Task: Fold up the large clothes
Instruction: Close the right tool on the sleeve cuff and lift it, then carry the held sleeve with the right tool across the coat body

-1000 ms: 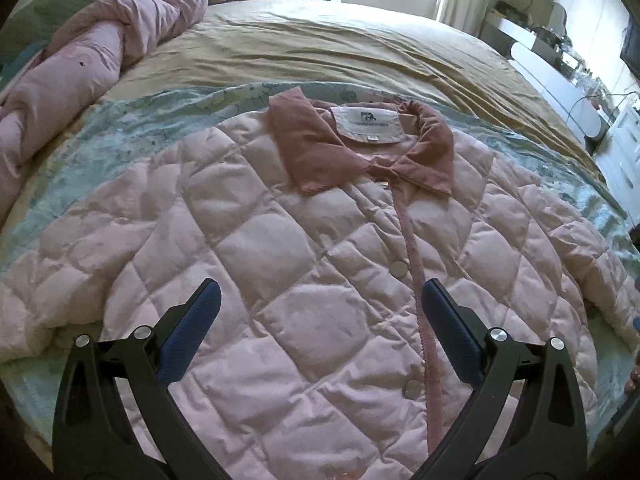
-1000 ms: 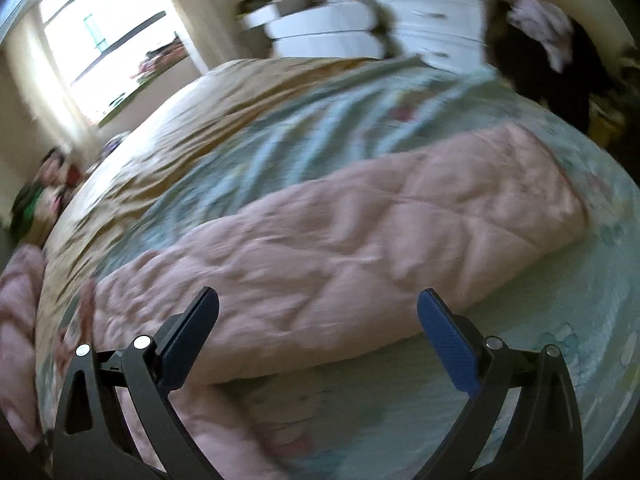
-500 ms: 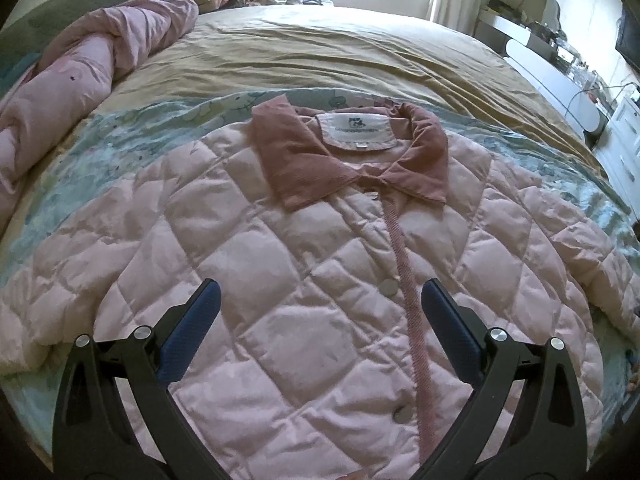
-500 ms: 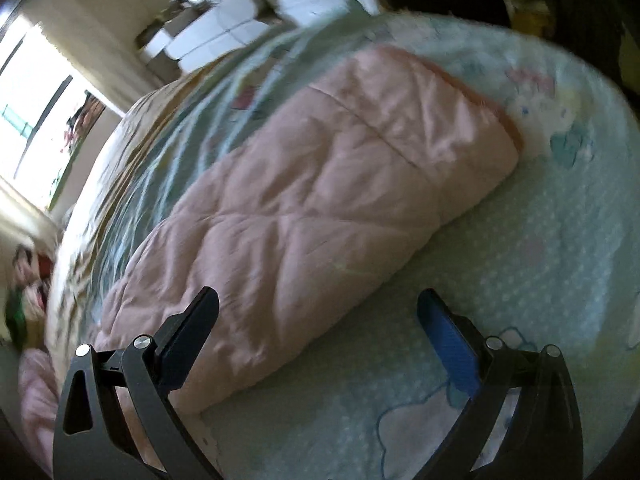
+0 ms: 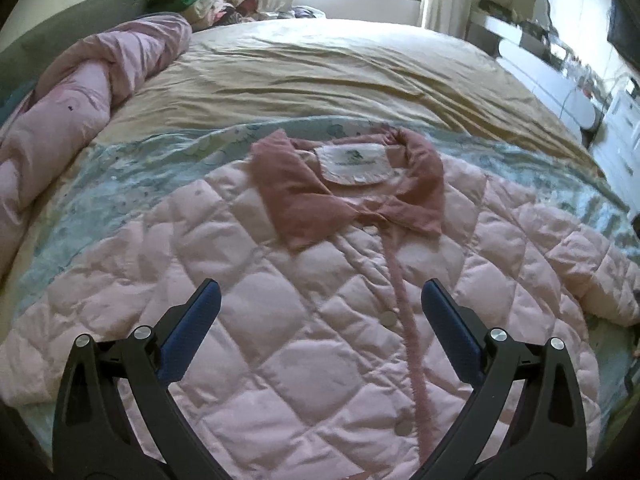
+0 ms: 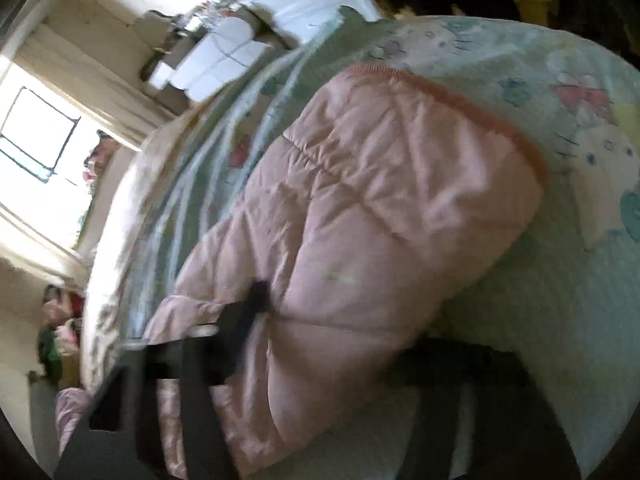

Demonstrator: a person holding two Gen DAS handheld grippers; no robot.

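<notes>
A pink quilted jacket (image 5: 304,320) lies flat, front up, on a pale blue printed sheet (image 5: 120,184) on the bed. Its darker pink collar (image 5: 304,200) points away from me. My left gripper (image 5: 320,308) is open and empty, hovering over the jacket's chest. In the blurred right wrist view, the jacket's sleeve (image 6: 360,220) with its elastic cuff (image 6: 460,96) fills the frame. My right gripper (image 6: 340,320) is around the sleeve; one dark finger (image 6: 256,300) presses into it, the other finger (image 6: 460,360) lies under it. The blur hides whether it has closed.
A rolled pink duvet (image 5: 80,112) lies along the bed's left side. A tan sheet (image 5: 320,72) covers the far half. White furniture (image 5: 560,92) stands to the right of the bed. A pile of clothes (image 5: 208,4) sits by the window.
The left gripper drew back slightly, so the collar sits lower in view. The right gripper moved in onto the sleeve near the cuff, which now lies between its fingers.
</notes>
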